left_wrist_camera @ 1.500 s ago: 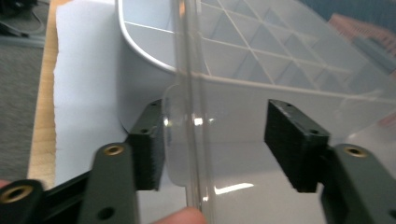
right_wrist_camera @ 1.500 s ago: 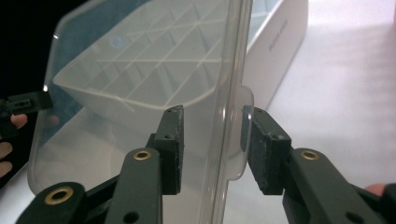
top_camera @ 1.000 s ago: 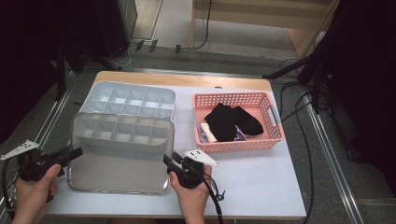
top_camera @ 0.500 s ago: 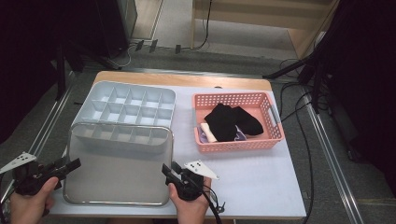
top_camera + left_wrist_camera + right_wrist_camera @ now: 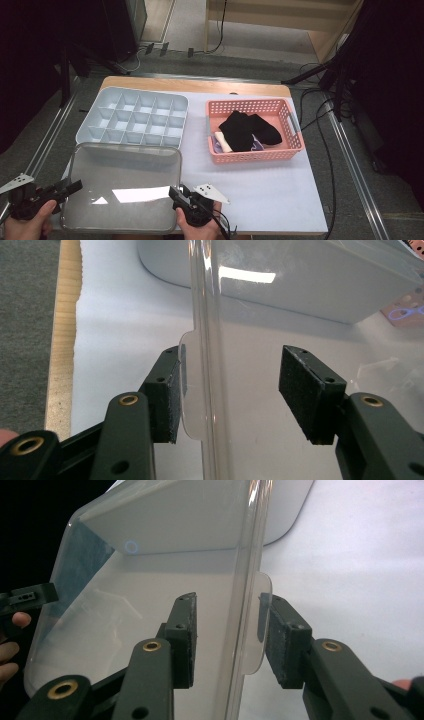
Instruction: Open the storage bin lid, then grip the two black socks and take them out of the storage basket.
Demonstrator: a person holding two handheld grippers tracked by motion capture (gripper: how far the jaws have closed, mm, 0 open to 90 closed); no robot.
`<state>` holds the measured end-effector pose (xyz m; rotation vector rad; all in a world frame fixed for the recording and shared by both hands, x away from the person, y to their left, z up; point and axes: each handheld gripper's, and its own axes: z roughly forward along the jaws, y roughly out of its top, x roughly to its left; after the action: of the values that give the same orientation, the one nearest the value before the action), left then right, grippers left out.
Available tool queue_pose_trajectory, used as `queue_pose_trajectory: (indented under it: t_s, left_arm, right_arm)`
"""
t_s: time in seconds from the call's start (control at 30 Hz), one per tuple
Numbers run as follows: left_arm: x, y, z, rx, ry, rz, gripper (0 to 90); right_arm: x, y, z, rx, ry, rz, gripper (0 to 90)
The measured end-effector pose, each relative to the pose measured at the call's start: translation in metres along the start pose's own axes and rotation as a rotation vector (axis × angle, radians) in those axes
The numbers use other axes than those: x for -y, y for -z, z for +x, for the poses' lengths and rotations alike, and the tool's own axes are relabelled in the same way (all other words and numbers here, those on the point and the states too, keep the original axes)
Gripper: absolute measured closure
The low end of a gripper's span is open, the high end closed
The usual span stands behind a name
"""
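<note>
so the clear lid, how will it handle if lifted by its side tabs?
The clear lid looks thin and wide, so probably light but apt to flex between the left tool and right tool. Its glossy tabs may slip from the pads. Its broad flat shape likely slides rather than tips.

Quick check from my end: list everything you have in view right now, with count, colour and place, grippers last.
Clear lid: one, transparent, near-left on the table, its side rims between the jaws of both grippers.
Divided tray: one, pale blue-grey, many compartments, just beyond the lid.
Basket: one, pink, perforated, right of the tray.
Dark cloth items: black, bunched in the basket over white and purple pieces; count unclear.
Table: one, white top, wooden far edge.
Left gripper: black, at the lid's left rim tab, jaws apart, one pad at the tab.
Right gripper: black, straddling the lid's right rim, jaws apart.
</note>
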<state>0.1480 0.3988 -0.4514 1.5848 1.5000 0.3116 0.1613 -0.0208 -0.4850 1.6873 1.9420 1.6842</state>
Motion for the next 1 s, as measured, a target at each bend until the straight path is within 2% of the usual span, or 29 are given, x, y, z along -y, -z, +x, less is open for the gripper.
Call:
queue_pose_trajectory:
  t_s: [0.17, 0.3, 0.43, 0.6, 0.83, 0.9, 1.0]
  left_arm:
    - [0.003, 0.002, 0.003, 0.014, -0.008, 0.016, 46.6]
    - [0.004, 0.003, 0.007, 0.047, 0.000, 0.020, 48.8]
    - [0.005, 0.004, 0.006, 0.052, -0.016, 0.026, 49.1]
    - [0.004, 0.004, 0.003, 0.043, -0.016, 0.032, 48.7]
    - [0.004, 0.002, 0.005, 0.053, -0.004, 0.049, 49.9]
    - [0.004, 0.003, 0.007, 0.074, 0.006, 0.049, 50.8]
    - [0.004, 0.003, 0.007, 0.067, 0.004, 0.049, 50.6]
  right_arm:
    - [0.005, 0.003, 0.002, 0.008, -0.009, 0.007, 61.0]
    - [0.011, 0.006, 0.004, 0.011, -0.003, 0.011, 60.9]
    - [0.014, 0.011, 0.004, 0.013, 0.001, 0.023, 60.8]
    - [0.016, 0.013, 0.004, 0.013, 0.001, 0.026, 60.9]
    - [0.020, 0.016, 0.005, 0.024, -0.005, 0.038, 60.3]
    - [0.022, 0.017, 0.003, 0.012, 0.000, 0.040, 60.5]
    - [0.022, 0.016, 0.001, 0.002, -0.006, 0.037, 60.5]
